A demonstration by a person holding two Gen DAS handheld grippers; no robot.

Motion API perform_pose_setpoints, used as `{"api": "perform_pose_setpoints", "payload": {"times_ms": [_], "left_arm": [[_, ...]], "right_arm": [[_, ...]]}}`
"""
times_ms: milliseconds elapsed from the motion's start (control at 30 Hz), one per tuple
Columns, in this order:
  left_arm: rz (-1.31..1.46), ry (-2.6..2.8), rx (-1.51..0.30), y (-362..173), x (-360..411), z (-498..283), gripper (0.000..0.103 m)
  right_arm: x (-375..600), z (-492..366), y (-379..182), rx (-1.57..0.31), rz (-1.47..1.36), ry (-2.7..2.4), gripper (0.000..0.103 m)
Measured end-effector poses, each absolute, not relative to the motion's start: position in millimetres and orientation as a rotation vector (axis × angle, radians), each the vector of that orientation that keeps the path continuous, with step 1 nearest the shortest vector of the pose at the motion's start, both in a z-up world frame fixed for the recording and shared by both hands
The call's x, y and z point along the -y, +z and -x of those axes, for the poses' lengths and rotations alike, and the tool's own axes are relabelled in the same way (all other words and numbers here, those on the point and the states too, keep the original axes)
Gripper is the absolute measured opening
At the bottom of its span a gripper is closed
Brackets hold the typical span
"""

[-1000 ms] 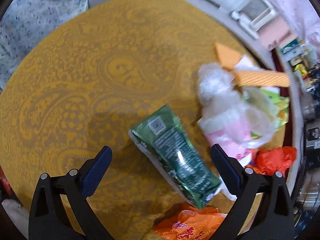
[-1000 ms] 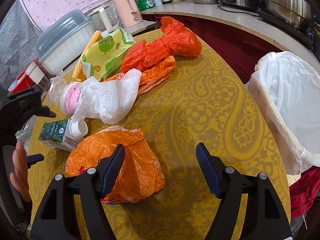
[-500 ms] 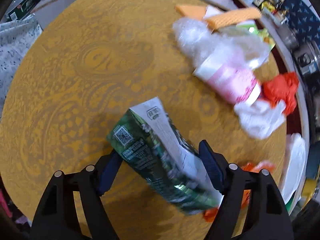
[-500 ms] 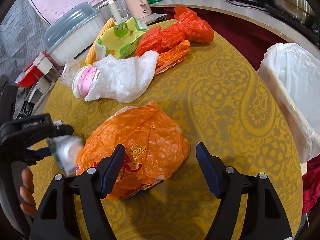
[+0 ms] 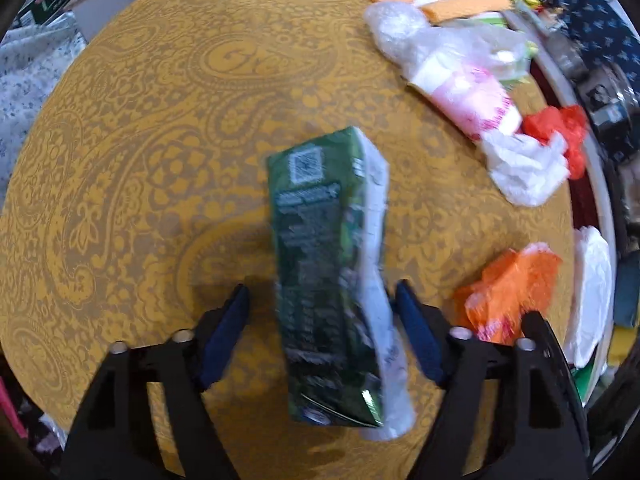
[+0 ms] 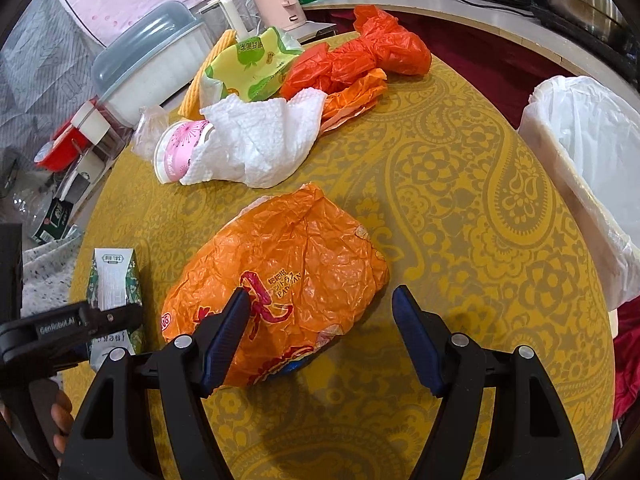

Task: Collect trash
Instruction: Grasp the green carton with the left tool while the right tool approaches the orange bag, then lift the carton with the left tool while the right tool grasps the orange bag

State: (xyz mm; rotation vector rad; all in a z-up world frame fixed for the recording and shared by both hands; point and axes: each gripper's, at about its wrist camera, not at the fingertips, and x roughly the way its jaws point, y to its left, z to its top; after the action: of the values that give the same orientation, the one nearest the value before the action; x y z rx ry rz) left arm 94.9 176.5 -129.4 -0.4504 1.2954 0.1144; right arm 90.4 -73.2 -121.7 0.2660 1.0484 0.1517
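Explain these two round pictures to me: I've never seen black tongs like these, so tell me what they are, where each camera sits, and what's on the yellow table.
A person holds a pair of hand-operated tongs in each hand; a wide-angle camera on each looks along its two fingers. The left-hand picture shows the left tongs closing around a green drink carton; whether the pads press it yet is unclear. The right-hand picture shows the right tongs open over an orange plastic bag. Also on the yellow patterned tablecloth: a pink paper cup, a white paper towel, a red bag. A white-lined bin stands at the right.
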Motion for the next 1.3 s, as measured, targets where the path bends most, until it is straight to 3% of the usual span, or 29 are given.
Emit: {"api": "perform_pose_setpoints", "payload": {"times_ms": [67,167,367,433,467,533,667,733,1300], "left_arm": [[0.452,0.079,-1.291,-130.5,-165.3,-83.7,0.052],[0.438,0.05,-1.28,-130.6,-157.8,-74.3,0.051],[0.39,-0.002,-1.264,-126.7,-145.0,-64.6,0.05],[0.368,-0.018,-1.262,-125.0,-138.7,-64.5,0.05],[0.364,-0.023,-1.262,-124.0,-135.8,-65.5,0.05],[0.355,-0.038,-1.263,-122.6,-129.9,-60.6,0.049],[0.339,-0.06,-1.253,-118.3,-118.2,-56.4,0.048],[0.319,-0.069,-1.237,-112.5,-114.1,-54.1,0.038],[0.226,-0.151,-1.182,-85.7,-79.6,-40.0,0.038]], "right_arm": [[76.5,-91.9,-123.2,-1.053,-0.288,0.153,0.07],[79.7,-91.9,-124.8,-1.057,-0.315,0.161,0.069],[78.4,-90.6,-128.0,-1.062,-0.353,0.205,0.053],[78.8,-90.2,-130.6,-1.07,-0.378,0.22,0.034],[79.1,-89.7,-131.3,-1.073,-0.394,0.231,0.032],[80.9,-88.5,-131.3,-1.068,-0.423,0.249,0.013],[84.8,-84.8,-123.1,-1.041,-0.434,0.252,0.01],[87.8,-82.7,-115.6,-1.018,-0.424,0.243,0.008],[167.6,-48.9,-41.8,-0.765,-0.444,0.062,0.007]]}}
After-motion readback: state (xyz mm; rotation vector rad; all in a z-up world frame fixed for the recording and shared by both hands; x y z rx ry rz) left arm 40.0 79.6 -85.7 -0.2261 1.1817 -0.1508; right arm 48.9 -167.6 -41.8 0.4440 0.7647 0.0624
